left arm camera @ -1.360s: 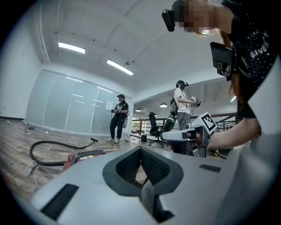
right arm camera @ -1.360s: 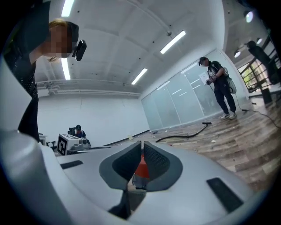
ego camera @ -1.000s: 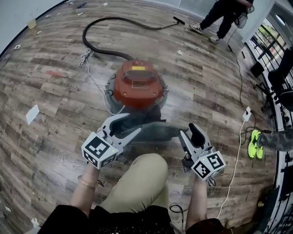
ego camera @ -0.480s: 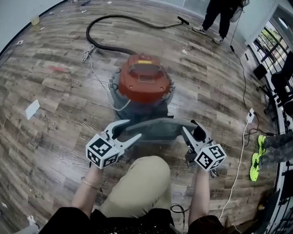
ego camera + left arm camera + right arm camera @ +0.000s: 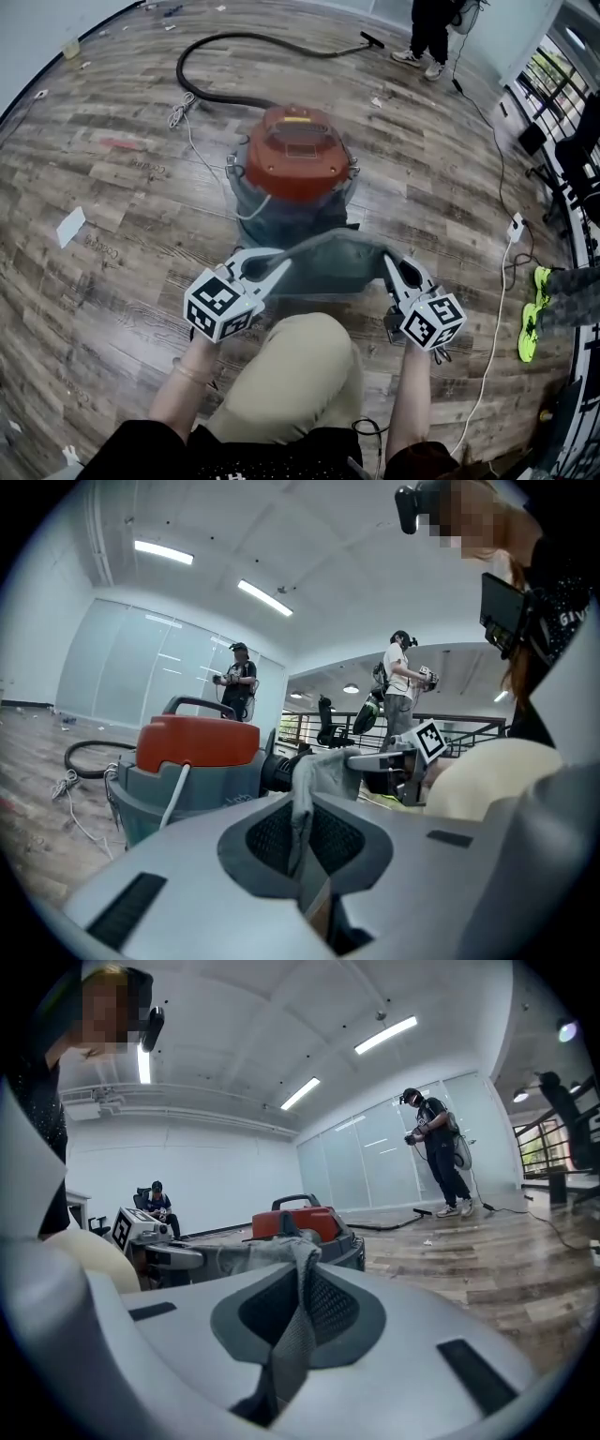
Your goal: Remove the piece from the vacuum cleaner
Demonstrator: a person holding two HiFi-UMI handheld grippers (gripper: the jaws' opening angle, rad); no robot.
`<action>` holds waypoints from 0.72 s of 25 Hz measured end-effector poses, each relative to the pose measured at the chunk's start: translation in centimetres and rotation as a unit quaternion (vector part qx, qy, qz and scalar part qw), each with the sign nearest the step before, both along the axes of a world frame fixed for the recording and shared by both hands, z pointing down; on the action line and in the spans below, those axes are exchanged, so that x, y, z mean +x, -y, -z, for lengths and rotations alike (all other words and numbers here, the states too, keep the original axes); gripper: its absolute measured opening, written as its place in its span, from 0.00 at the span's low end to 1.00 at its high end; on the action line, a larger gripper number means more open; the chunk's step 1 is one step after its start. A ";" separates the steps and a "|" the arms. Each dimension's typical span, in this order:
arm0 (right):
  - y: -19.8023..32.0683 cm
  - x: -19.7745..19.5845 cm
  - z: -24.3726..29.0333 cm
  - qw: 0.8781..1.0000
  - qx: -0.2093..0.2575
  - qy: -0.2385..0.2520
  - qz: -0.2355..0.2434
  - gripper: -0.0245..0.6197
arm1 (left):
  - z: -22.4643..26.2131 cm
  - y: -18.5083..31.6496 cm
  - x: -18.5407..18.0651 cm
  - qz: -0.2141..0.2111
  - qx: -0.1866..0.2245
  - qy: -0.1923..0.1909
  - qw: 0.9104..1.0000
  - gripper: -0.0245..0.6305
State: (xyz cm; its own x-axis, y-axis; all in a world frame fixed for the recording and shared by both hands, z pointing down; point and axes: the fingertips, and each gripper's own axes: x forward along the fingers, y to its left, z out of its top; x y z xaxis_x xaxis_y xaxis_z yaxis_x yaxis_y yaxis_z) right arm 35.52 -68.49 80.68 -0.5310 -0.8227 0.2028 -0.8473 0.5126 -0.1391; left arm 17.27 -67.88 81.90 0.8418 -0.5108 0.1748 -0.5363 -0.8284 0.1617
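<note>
1. Below the head camera, the grey cloth piece [image 5: 330, 262] stretches crosswise between the left gripper [image 5: 267, 265] and the right gripper [image 5: 394, 269], one end at each, so neither hand is nearer. Its long axis runs left to right, just in front of the vacuum cleaner [image 5: 298, 155] and above the person's knee [image 5: 300, 366]. Whether it is free of the tub cannot be told. The likely pull is back towards the knee, which crowds that path. The black hose [image 5: 216, 42] and white cord [image 5: 187, 141] lie beyond the tub, well apart.

2. Along the left gripper [image 5: 300, 832], the jaws have just been closing and now pinch a fold of the cloth [image 5: 319, 771]. It leads rightward to the right gripper [image 5: 370, 759], with the vacuum cleaner [image 5: 197, 747] to the left, beyond it.

3. Along the right gripper [image 5: 300, 1321], the jaws have likewise just been closing and clamp the cloth [image 5: 281, 1255]. It runs leftward to the left gripper [image 5: 192, 1258], with the vacuum cleaner [image 5: 305, 1222] straight ahead.
</note>
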 end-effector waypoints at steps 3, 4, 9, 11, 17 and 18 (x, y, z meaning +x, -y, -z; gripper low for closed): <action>-1.0 0.0 -0.2 1.000 0.000 0.005 -0.003 0.08 | 0.4 -0.8 0.4 -0.003 0.005 0.000 1.000 0.07; -1.3 0.1 -0.2 1.000 0.000 0.007 -0.005 0.08 | 0.5 -1.1 0.5 -0.004 0.004 -0.001 1.000 0.07; -2.9 -0.1 -0.1 1.000 0.002 0.019 -0.012 0.08 | 0.7 -2.7 0.7 -0.004 -0.003 -0.012 1.000 0.07; -3.4 0.6 -0.1 0.999 0.005 0.029 -0.022 0.07 | 0.8 -3.3 0.5 -0.005 -0.007 -0.023 1.000 0.07; -3.6 0.2 -0.7 0.999 0.002 0.042 -0.026 0.14 | -0.8 -3.0 -0.3 0.031 -0.014 -0.015 0.999 0.07; -3.4 0.1 -0.4 0.998 0.003 0.065 -0.027 0.27 | -0.7 -2.8 -0.3 0.038 -0.018 -0.019 0.999 0.08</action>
